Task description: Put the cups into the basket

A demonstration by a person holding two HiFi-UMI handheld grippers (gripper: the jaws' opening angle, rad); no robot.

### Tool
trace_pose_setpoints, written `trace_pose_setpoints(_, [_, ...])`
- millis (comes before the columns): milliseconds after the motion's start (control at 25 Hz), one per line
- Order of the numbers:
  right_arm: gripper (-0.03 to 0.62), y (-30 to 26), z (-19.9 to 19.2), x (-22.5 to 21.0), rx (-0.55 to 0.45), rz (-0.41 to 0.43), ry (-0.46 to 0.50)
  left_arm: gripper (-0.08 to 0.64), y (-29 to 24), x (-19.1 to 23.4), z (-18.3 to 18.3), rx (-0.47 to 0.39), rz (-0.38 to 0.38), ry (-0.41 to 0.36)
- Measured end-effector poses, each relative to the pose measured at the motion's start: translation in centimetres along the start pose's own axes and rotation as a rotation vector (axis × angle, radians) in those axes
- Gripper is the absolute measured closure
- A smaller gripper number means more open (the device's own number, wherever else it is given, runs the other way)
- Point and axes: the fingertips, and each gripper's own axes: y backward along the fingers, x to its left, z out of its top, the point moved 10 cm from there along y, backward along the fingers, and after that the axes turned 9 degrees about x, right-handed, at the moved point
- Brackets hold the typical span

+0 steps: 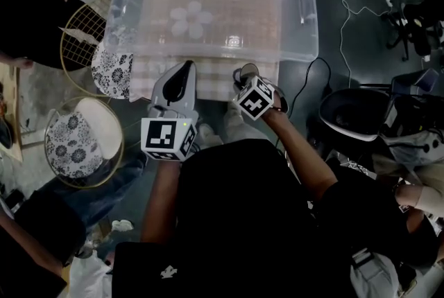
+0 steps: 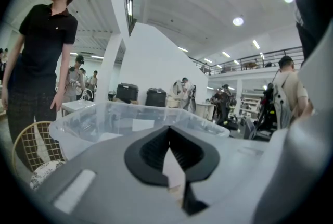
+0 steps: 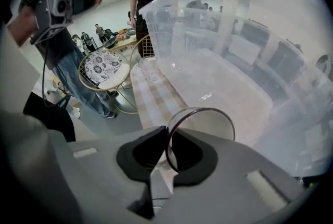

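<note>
A big clear plastic bin [image 1: 305, 19] stands on a checked tablecloth [image 1: 208, 71]. My right gripper [image 1: 245, 79] hovers at the bin's near wall, shut on the rim of a clear cup [image 3: 208, 113]. In the right gripper view the cup's wall is pinched between the pads of the right gripper [image 3: 167, 135], and the bin [image 3: 218, 61] fills the space ahead. Another clear cup [image 3: 150, 67] stands on the cloth beside the bin. My left gripper [image 1: 184, 71] is just left of the right one, also near the bin, shut and empty. Over the left gripper [image 2: 167, 132] the bin's rim [image 2: 104, 111] shows.
Two round gold wire baskets with floral cloth stand at the left [image 1: 83, 141] [image 1: 80, 40]. A person in black [image 2: 44, 56] stands beside them. A dark chair [image 1: 354, 113] and a white cable [image 1: 347, 33] are on the floor at the right.
</note>
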Motion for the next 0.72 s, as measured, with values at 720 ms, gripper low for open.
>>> trace_pose_setpoints(720, [0.552, 17.3, 3.4, 2.6, -0.364, -0.028, 0.116, 0.554, -0.6, -0.5, 0.3, -0.015, -0.020, 0.004])
